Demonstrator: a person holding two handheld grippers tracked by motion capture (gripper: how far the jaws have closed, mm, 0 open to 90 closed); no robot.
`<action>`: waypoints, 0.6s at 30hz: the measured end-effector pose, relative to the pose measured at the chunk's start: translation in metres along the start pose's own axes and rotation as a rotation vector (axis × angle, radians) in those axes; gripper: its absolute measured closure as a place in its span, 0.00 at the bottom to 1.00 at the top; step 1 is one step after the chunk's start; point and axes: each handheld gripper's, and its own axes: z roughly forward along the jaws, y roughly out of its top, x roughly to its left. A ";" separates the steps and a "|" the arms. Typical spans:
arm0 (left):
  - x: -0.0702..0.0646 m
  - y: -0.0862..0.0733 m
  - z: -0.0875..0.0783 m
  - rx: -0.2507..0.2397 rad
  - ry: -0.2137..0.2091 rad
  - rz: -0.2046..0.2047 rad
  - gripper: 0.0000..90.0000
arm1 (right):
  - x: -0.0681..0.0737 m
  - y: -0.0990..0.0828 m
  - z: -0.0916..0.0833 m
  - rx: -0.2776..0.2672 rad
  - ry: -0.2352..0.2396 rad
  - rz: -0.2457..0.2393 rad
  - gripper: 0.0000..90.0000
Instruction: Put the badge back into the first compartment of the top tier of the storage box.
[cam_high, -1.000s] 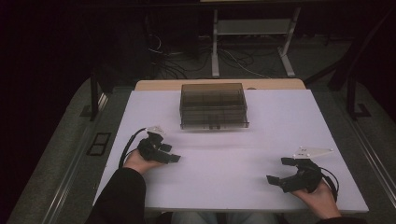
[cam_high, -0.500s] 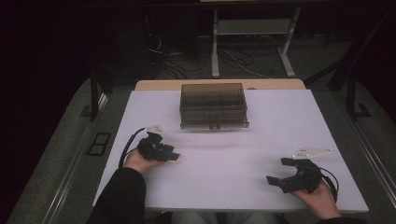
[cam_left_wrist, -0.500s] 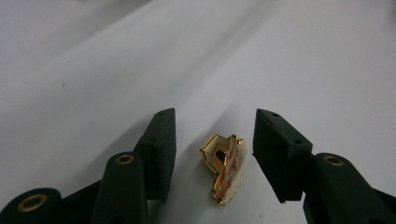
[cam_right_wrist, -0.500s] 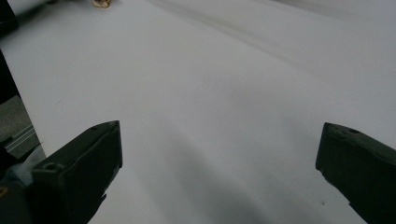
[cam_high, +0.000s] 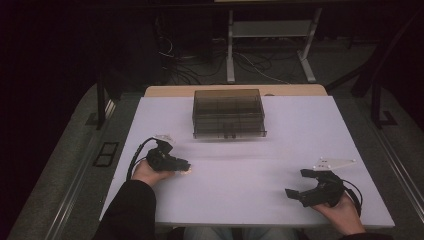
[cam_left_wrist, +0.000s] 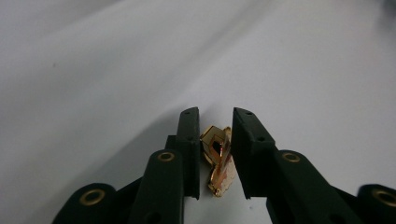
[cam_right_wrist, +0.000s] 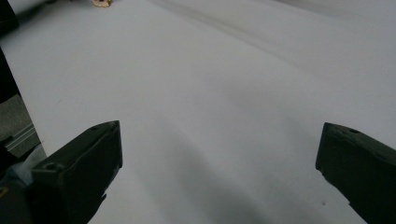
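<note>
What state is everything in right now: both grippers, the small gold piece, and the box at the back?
left gripper: jaws have just been closing, now narrow around the gold piece; contact with the pads not clear.
gold piece: lying on the white table, between the left jaws.
right gripper: jaws wide open, nothing between them.
smoky clear box: lid closed, standing at the far side of the table, untouched.

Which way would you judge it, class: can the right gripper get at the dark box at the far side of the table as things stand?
Probably yes. The right gripper stands open, and bare table lies between it and the box.
</note>
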 end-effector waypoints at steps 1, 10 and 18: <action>0.001 0.000 -0.002 -0.014 -0.025 -0.014 0.91 | 0.000 0.000 0.000 -0.004 -0.003 0.004 0.00; -0.005 -0.003 -0.009 -0.055 -0.046 -0.032 0.97 | -0.001 0.000 -0.001 -0.005 -0.005 0.001 0.00; -0.011 -0.003 -0.009 -0.059 -0.016 -0.013 0.98 | -0.001 0.000 -0.002 -0.004 -0.006 0.002 0.00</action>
